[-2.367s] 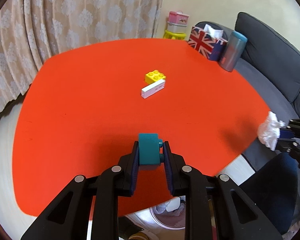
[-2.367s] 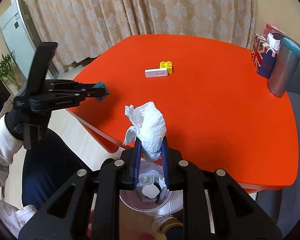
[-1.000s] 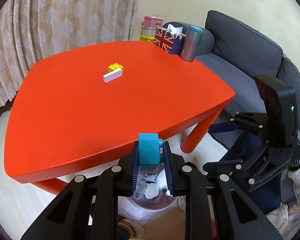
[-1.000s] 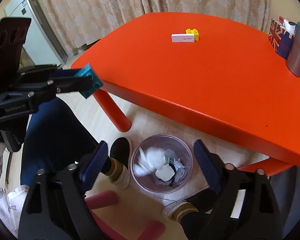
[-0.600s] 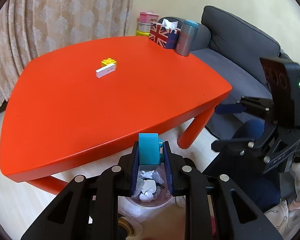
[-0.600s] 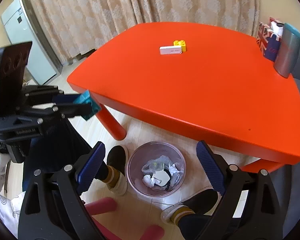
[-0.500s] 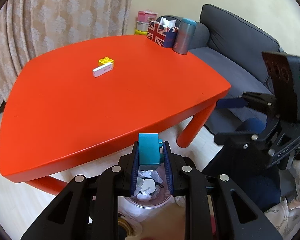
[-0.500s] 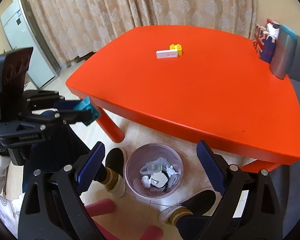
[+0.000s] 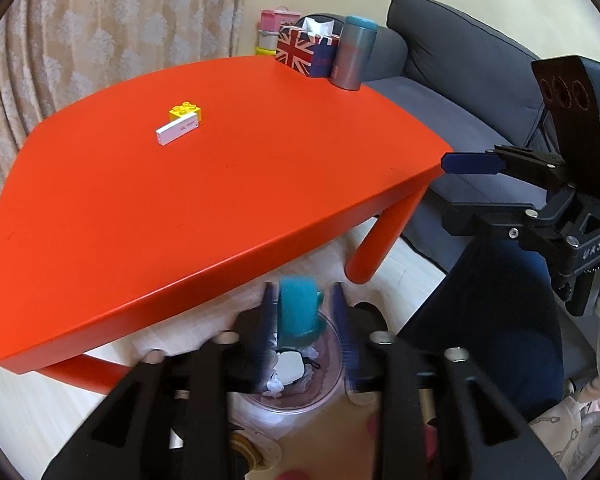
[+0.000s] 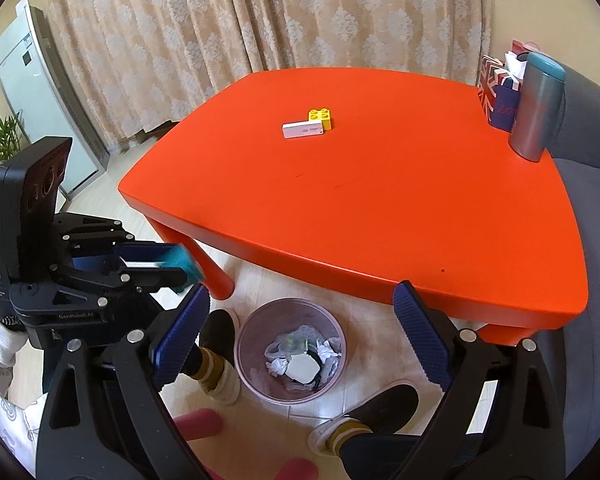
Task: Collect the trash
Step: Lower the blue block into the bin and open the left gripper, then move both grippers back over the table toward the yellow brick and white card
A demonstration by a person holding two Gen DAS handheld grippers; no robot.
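Note:
My left gripper is over the clear trash bin on the floor beside the red table. Its jaws have parted and the teal block sits blurred between them, just above the bin. From the right wrist view the left gripper and the teal block show at the left. My right gripper is wide open and empty above the bin, which holds crumpled tissue and other scraps. A yellow brick and a white stick lie on the table.
A flag-printed tissue box and a grey tumbler stand at the table's far right corner. A grey sofa is beside the table. The person's feet flank the bin. Curtains hang behind.
My left gripper's jaws have opened and the teal block is coming loose over the bin. My right gripper dropped the tissue into the bin earlier and stays open.

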